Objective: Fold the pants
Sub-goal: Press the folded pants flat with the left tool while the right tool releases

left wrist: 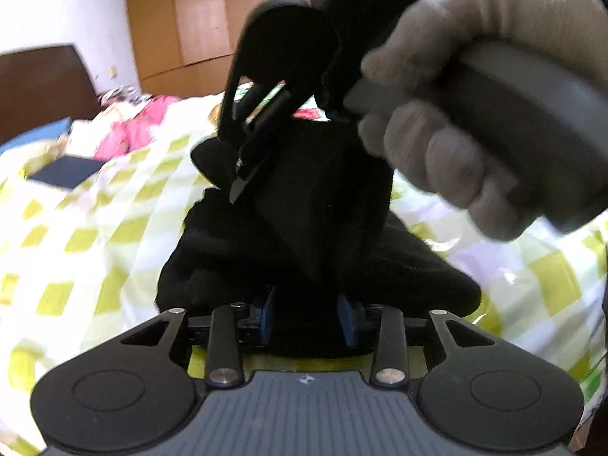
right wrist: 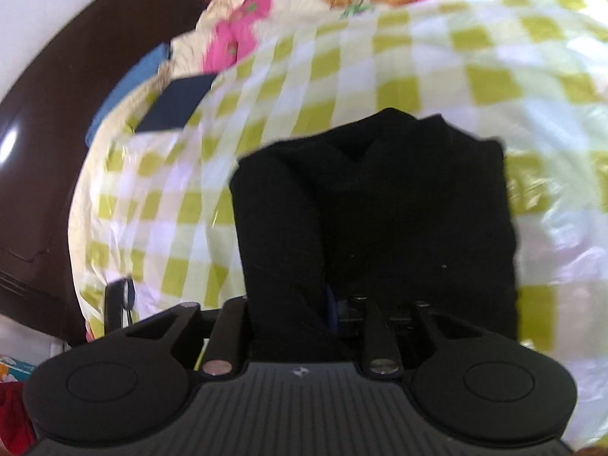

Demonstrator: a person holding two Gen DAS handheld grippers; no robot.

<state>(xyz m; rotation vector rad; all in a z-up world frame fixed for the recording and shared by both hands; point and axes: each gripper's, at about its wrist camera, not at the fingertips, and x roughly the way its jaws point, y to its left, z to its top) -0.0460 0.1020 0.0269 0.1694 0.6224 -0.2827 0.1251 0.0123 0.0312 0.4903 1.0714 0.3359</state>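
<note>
Left gripper (left wrist: 306, 321): fingers spread; black pants (left wrist: 304, 235) bunched between them.
Right gripper (right wrist: 344, 313): finger state could not be told; pants (right wrist: 380, 209) extended forward over the bed (right wrist: 266, 76).

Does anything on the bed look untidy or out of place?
The black pants lie bunched and only partly folded on the checked sheet. A dark flat object sits askew near the bed's edge. Nothing looks spilled or damaged.

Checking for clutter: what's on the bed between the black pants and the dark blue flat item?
Only bare checked bedcover beside the pants, in the right wrist view.
</note>
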